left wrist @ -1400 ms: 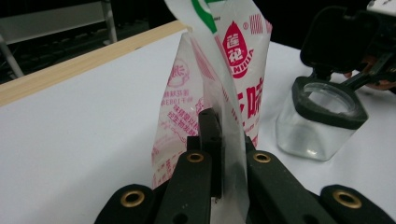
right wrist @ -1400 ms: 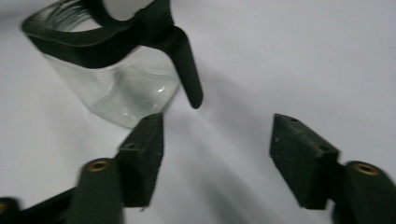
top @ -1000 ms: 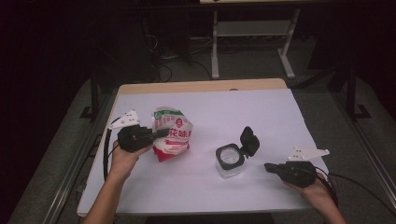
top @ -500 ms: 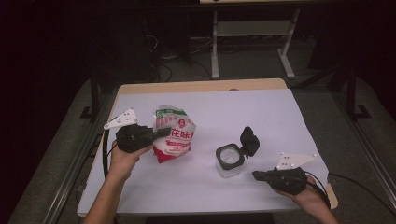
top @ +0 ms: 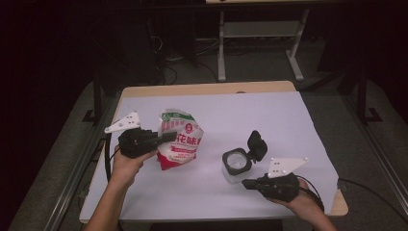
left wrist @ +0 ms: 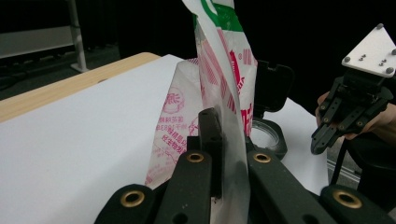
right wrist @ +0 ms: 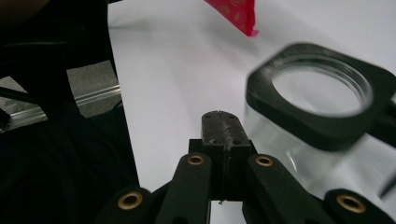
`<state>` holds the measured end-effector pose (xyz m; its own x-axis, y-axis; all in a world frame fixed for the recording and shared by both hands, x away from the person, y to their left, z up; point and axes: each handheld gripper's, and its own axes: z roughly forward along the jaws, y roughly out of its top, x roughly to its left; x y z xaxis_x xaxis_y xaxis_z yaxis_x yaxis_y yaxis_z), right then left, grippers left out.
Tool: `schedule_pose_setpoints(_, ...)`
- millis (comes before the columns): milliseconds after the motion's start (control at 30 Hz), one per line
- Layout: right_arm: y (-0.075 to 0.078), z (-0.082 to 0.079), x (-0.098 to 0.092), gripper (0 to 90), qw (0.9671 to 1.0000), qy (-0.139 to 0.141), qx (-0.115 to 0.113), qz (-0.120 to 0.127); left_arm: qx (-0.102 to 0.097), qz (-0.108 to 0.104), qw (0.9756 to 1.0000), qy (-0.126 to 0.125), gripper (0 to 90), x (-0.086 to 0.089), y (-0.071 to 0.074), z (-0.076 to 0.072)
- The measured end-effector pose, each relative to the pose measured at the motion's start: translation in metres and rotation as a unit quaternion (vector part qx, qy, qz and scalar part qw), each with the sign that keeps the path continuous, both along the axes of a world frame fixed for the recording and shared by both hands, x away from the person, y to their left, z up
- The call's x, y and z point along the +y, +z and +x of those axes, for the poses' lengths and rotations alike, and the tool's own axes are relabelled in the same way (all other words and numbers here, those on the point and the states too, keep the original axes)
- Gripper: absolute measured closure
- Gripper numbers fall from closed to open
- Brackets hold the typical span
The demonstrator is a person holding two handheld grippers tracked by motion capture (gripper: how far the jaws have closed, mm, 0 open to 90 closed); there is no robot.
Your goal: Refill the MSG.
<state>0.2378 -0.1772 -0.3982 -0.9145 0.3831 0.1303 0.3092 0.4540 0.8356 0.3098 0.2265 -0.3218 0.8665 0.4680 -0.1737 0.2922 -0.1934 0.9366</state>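
White-covered bench [top: 216, 115] with a bare wooden strip along its far edge, and dark floor all around. A metal frame [top: 260, 43] with white legs stands beyond the bench, well away from the work.

On the left half stands the snack bag [top: 179, 139], upright, white with red print and a green band near the top. To its right, well apart from it, sits a clear jar [top: 235, 166] with a black rim, its black flip lid [top: 257, 144] hinged open and standing up at the far right side. Nothing lies between the bag and the jar, just bare white bench.

Left gripper [top: 166, 136] comes in level from the left, and the left gripper view shows it plainly: the fingers [left wrist: 210, 135] are pinched together on a fold of the bag's film, gripping the bag at mid-height.

Right gripper [top: 246, 183] sits low at the near right, pointing left, just in front of the jar. Its fingers [right wrist: 222, 135] are fully closed against each other with nothing between them. In its own view the jar is just beside the tips at right, and I can't tell whether they touch it.
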Motion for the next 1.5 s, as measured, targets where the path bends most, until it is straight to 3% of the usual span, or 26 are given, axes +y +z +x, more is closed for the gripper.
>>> schedule_pose_setpoints(167,0.005,0.005,0.019,90.0,0.9998,0.016,-0.007,-0.003,-0.002,-0.002,1.0,-0.004,90.0,-0.001,0.004,-0.002)
schedule_pose_setpoints(567,0.013,0.018,0.056,90.0,0.9997,0.012,-0.019,-0.01,-0.002,-0.007,0.9998,-0.019,90.0,0.003,0.015,-0.007)
schedule_pose_setpoints(1100,0.018,0.042,0.092,90.0,0.999,-0.027,-0.034,-0.013,-0.002,-0.02,0.9992,-0.036,90.0,-0.002,0.021,-0.012)
schedule_pose_setpoints(1500,0.02,0.059,0.111,90.0,0.9978,-0.052,-0.038,-0.012,-0.01,-0.017,0.9987,-0.048,90.0,-0.005,0.03,-0.018)
